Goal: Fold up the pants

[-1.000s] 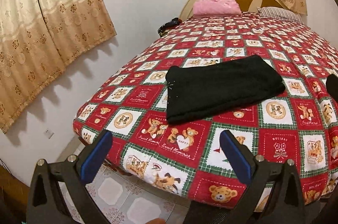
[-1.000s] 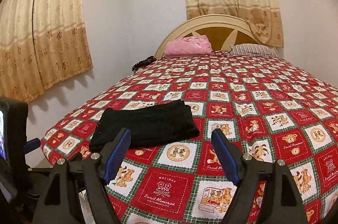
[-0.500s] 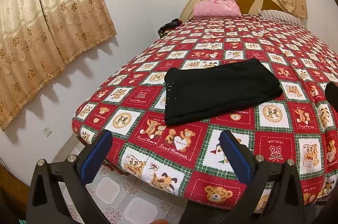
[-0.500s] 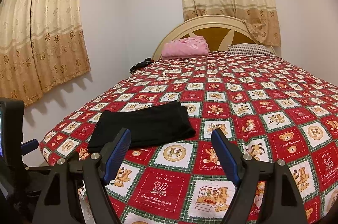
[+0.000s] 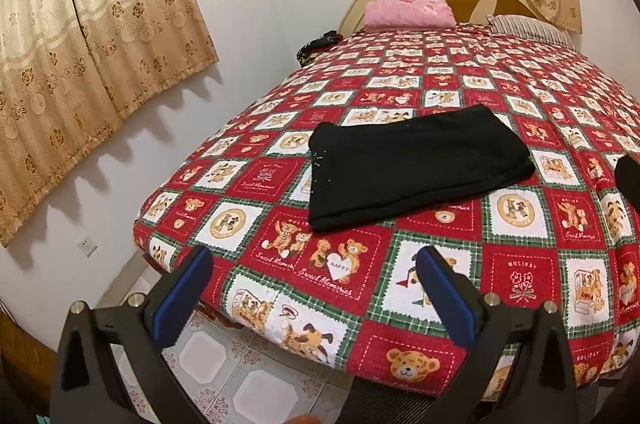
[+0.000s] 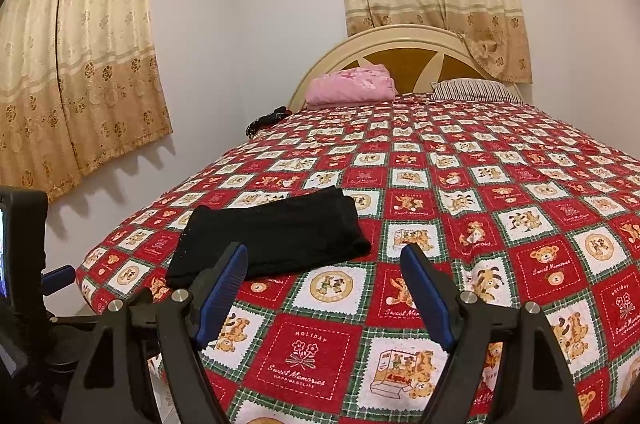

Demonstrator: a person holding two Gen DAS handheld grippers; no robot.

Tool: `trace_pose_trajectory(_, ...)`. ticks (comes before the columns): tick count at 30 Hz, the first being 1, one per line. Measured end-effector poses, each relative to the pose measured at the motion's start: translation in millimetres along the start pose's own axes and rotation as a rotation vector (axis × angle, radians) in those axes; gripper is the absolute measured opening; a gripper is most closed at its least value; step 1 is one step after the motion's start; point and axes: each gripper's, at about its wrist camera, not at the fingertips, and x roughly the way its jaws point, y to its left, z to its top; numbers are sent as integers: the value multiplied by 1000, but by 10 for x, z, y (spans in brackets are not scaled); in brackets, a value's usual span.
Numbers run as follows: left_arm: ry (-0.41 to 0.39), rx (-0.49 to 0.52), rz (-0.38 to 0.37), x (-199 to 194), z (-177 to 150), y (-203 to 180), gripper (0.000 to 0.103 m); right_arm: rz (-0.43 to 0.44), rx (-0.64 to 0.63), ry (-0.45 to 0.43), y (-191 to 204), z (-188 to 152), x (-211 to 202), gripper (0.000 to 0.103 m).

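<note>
- The pants [image 5: 416, 163] are black and lie folded into a flat oblong on the bed [image 5: 520, 356], near its foot corner, with tiny pale specks along one short edge.
- Left claw [image 5: 314, 288]: spread wide and released, nothing between its blue pads and nothing touched. It hangs over the foot edge of the bed, one finger above the quilt, the other above the floor tiles [image 5: 224, 376].
- From the left claw the pants lie ahead and a little to the right, well apart from the fingertips.
- Right claw [image 6: 324, 282]: also wide open and empty, hanging above the quilt without touching it.
- From the right claw the pants lie ahead and to the left; in its view the left finger overlaps the pants' near edge, though whether it is close to the cloth cannot be told.
- Writing on the quilt [image 6: 500, 183]: just ahead of the left claw, "Sweet Memories" under two bears, with "HAPPY" on a white heart and "HOLIDAY" on nearby red squares. Between the right claw's fingers, a red square reads "HOLIDAY" and "Sweet Memories" around a flower; the small line beneath is too fine to read.
- Far ahead of both claws, a pink bundle [image 6: 350, 87] and a striped pillow [image 6: 474, 89] lie against the headboard [image 6: 404, 43].
- Patterned beige curtains [image 6: 80, 63] hang on the walls to the left and behind the headboard.
- A wall socket [image 5: 87, 246] sits low on the wall, left of the left claw.
</note>
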Motion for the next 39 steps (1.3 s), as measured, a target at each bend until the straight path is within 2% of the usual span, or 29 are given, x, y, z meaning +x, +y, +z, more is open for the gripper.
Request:
trace_pose_trajectory(34,26,4,-6,66,-2,-33,103,2,-1,16,2,-21,55,80)
trace_pose_trajectory(39,30,-4,-32,79,3,-20,103,2,-2,25,5,-33,72,80)
